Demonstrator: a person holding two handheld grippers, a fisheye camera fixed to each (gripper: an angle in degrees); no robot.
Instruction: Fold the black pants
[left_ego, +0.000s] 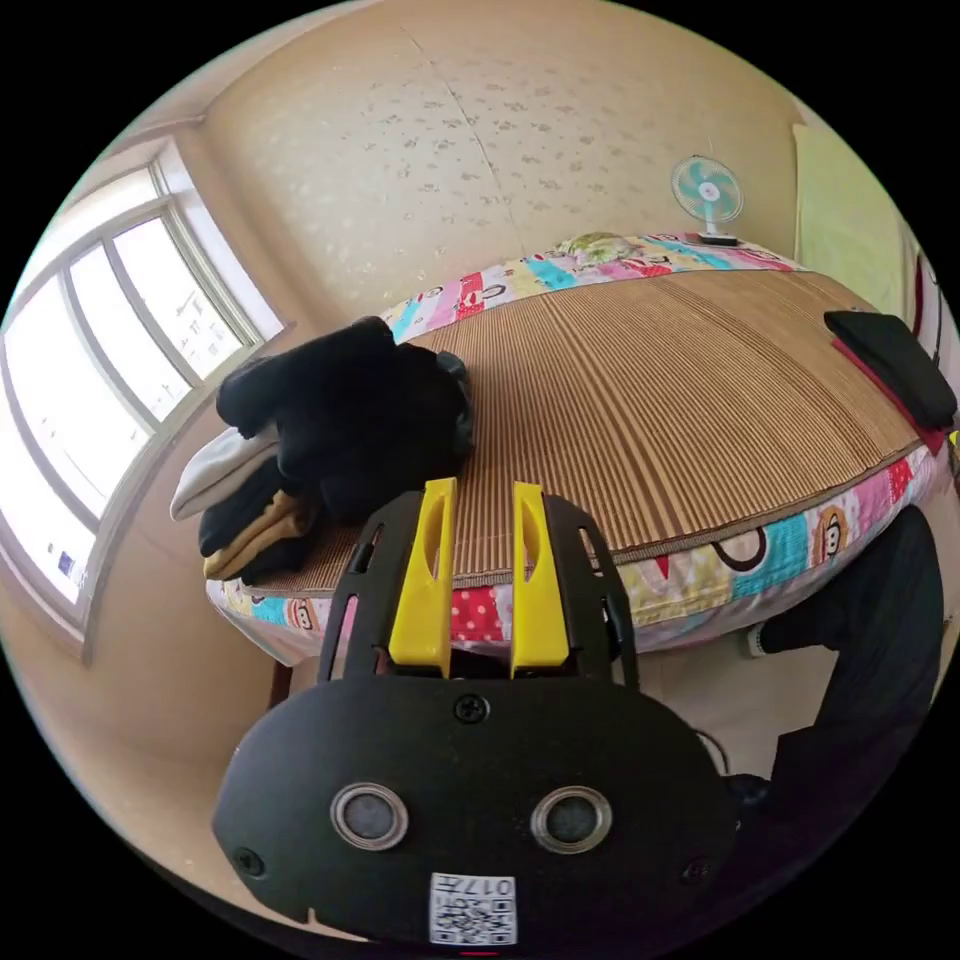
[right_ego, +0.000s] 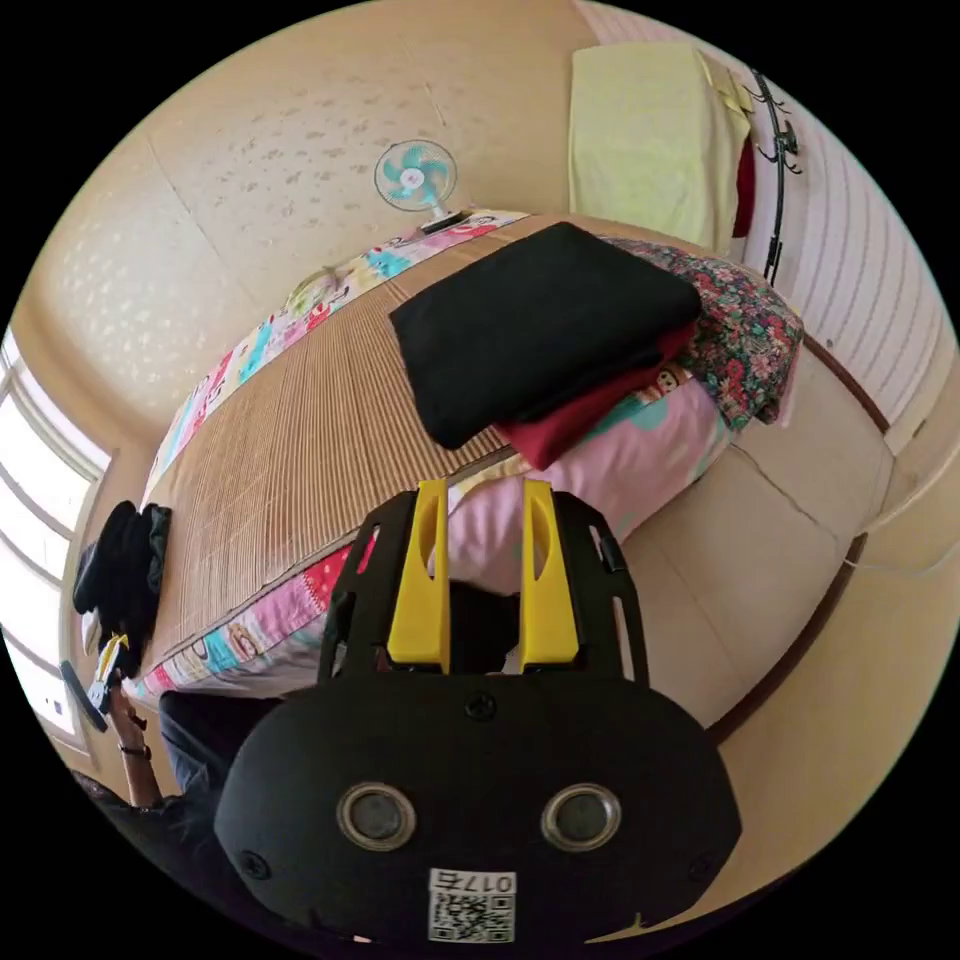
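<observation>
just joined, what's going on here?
A person holds a gripper in each hand by a bed covered with a striped mat. Both are open and empty: the left gripper hovers near a loose heap of dark clothes lying on some folded items at one end, the right gripper near a neatly folded black garment stacked on a red one at the other end. Nothing is being gripped right now, so no fold is under way.

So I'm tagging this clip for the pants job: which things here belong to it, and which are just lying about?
For the job:
- heap of black clothing on the bamboo mat
- left gripper, open
- right gripper, open

Lying about:
- folded black garment
- red garment
- fan
- floral pillow
</observation>
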